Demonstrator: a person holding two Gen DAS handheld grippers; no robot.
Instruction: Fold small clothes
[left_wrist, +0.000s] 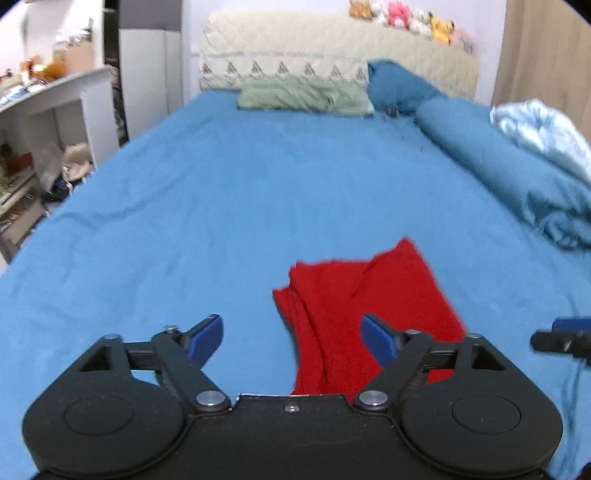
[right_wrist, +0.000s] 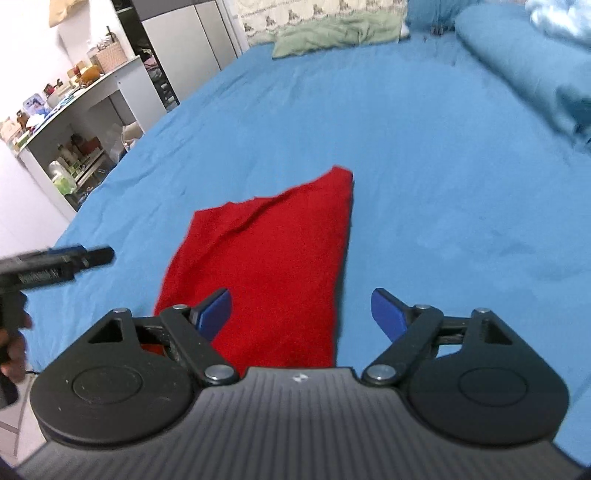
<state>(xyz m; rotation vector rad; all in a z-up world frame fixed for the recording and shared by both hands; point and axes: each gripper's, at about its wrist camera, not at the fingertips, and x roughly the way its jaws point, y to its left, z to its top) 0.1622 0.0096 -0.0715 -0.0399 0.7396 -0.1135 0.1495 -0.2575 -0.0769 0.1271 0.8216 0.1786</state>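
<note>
A red garment (left_wrist: 354, 306) lies folded in layers on the blue bedsheet (left_wrist: 203, 206); it also shows in the right wrist view (right_wrist: 277, 258). My left gripper (left_wrist: 291, 338) is open and empty, above the garment's left edge near the bed's front. My right gripper (right_wrist: 303, 314) is open and empty, above the garment's near right part. The right gripper's tip (left_wrist: 561, 338) shows at the right of the left wrist view. The left gripper (right_wrist: 55, 266) shows at the left of the right wrist view.
A rolled blue duvet (left_wrist: 517, 177) lies along the right side of the bed. A green pillow (left_wrist: 303, 98) and a blue pillow (left_wrist: 399, 86) sit at the headboard. A white shelf unit (left_wrist: 48, 122) with clutter stands to the left of the bed.
</note>
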